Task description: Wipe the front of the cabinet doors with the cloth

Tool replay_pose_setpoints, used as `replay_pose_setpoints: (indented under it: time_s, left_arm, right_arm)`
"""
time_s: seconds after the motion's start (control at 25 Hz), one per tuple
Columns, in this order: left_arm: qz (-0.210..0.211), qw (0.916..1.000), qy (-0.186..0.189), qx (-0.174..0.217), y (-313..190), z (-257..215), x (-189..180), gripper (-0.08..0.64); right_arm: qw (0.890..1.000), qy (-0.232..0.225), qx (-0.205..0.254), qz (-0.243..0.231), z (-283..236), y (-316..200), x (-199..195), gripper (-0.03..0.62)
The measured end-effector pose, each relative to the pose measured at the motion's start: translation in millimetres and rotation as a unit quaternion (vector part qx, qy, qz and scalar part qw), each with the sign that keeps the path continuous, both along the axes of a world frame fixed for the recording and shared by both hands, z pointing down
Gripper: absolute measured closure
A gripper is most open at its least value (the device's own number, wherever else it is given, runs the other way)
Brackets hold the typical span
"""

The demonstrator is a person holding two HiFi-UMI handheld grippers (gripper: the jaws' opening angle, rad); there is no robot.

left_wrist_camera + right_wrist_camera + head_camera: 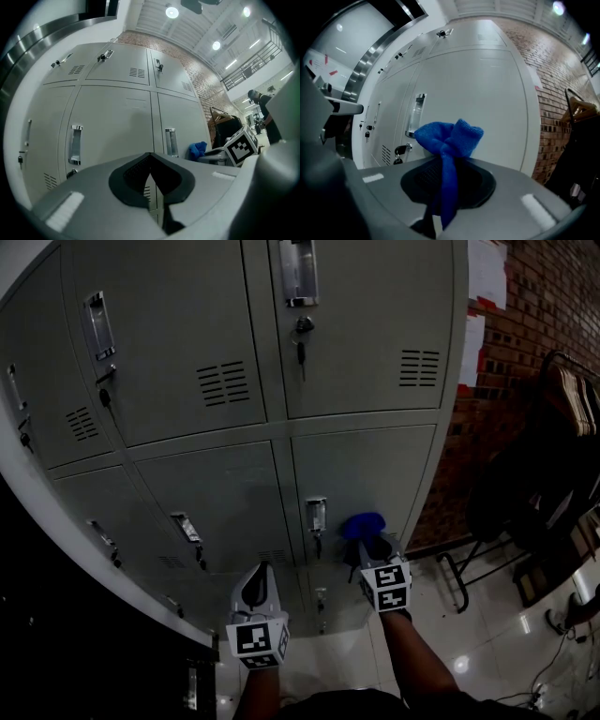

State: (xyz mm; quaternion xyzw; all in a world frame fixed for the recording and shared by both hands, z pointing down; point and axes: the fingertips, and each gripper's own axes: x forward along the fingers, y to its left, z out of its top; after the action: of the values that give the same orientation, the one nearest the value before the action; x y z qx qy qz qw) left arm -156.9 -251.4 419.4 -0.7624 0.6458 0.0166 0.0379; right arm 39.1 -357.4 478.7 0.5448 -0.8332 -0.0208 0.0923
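Note:
The grey cabinet's lower right door [361, 474] has a metal handle [316, 514] at its left edge. My right gripper [373, 542] is shut on a bunched blue cloth [362, 524], held at that door beside the handle. In the right gripper view the cloth [449, 138] sticks up out of the shut jaws [445, 164] in front of the pale door [492, 93]. I cannot tell whether the cloth touches the door. My left gripper [255, 587] hangs lower left, before the neighbouring door [220, 493], shut and empty [150, 157]. The left gripper view also catches the cloth [197, 149].
Upper doors [366, 324] carry handles with keys [301, 334] hanging from the locks. A brick wall [553, 296] with pinned papers [486, 273] stands right of the cabinet. A dark chair and rack [530, 502] sit on the glossy floor [450, 652] to the right.

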Motion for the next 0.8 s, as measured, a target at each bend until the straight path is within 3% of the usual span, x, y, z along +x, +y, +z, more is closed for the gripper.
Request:
replay_pose_setpoints:
  time_s: [0.48, 0.8]
  left_arm:
    - [-0.008, 1.0000, -0.003, -0.003, -1.9, 1.7, 7.8, 0.543]
    - [-0.011, 0.9999, -0.001, -0.008, 0.6, 5.9, 12.6, 0.543]
  right_arm:
    - [0.997, 0.001, -0.005, 0.075, 4.0, -13.8, 87.3, 0.525]
    - [0.993, 0.005, -0.015, 0.118, 10.7, -16.1, 118.0, 0.523]
